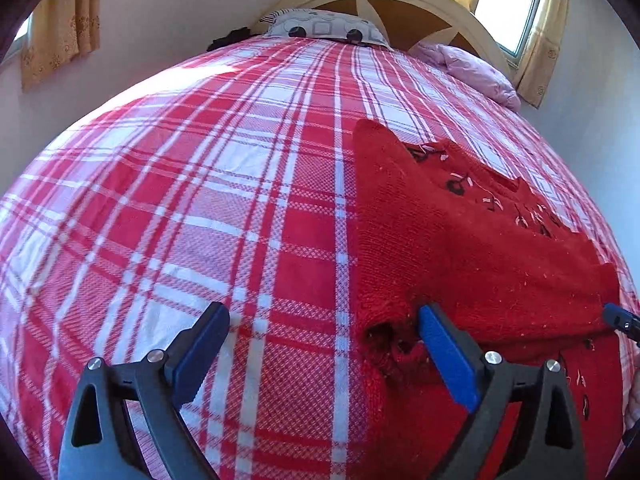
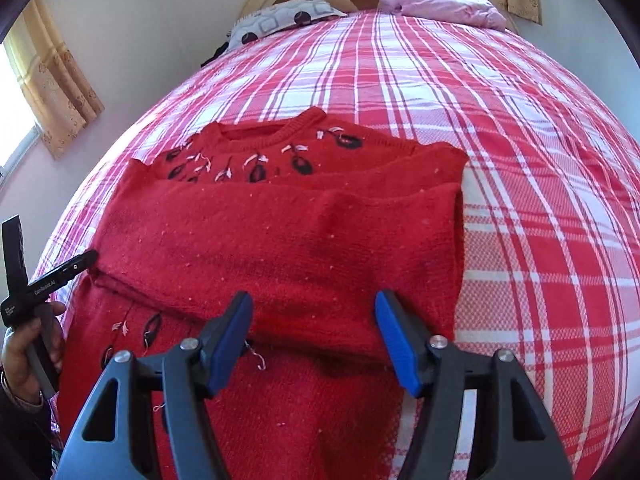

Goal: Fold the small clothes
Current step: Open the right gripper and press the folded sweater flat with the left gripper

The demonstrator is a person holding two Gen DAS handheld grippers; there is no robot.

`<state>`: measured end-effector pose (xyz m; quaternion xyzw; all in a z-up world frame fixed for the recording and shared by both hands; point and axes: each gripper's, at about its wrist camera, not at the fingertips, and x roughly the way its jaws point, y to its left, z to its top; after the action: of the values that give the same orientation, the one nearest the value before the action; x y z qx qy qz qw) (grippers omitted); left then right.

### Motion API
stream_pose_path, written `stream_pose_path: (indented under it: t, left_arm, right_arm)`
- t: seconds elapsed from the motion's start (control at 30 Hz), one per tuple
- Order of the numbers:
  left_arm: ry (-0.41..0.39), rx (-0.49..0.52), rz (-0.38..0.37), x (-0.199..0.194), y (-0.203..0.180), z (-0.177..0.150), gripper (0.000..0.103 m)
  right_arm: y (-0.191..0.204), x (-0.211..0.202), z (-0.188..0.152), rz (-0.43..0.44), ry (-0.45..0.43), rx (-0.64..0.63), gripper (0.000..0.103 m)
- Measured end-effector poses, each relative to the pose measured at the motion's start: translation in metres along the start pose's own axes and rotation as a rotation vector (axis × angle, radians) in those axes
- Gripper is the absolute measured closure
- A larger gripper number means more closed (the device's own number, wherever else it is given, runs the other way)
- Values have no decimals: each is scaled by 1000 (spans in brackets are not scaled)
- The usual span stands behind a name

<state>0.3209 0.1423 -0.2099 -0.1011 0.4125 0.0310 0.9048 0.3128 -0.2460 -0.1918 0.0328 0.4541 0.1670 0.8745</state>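
sweater (image 2: 280, 236) lies on the bed (image 2: 520, 160), its lower part folded up over the chest. left hand-held gripper (image 1: 324, 336) and right hand-held gripper (image 2: 314, 328) both hang open, empty. next probably calls for gripping an edge for another fold.

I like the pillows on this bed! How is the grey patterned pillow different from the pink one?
The grey patterned pillow has black dots and square outlines; the plain pink pillow has no print. The grey one lies flat and smooth at the headboard's left side; the pink one is rumpled and sits at the right. Both rest at the head of the red-and-white checked bedspread.
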Motion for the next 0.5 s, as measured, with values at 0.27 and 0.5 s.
stream_pose_path:
  t: [0.27,0.5]
  left_arm:
    - [-2,64,3,1,-10,-8,7]
    - [-6,87,33,-7,-14,-17,7]
  right_arm:
    - [2,-4,-11,-69,-6,-65,36]
    - [5,-20,-11,-59,-47,-46,35]
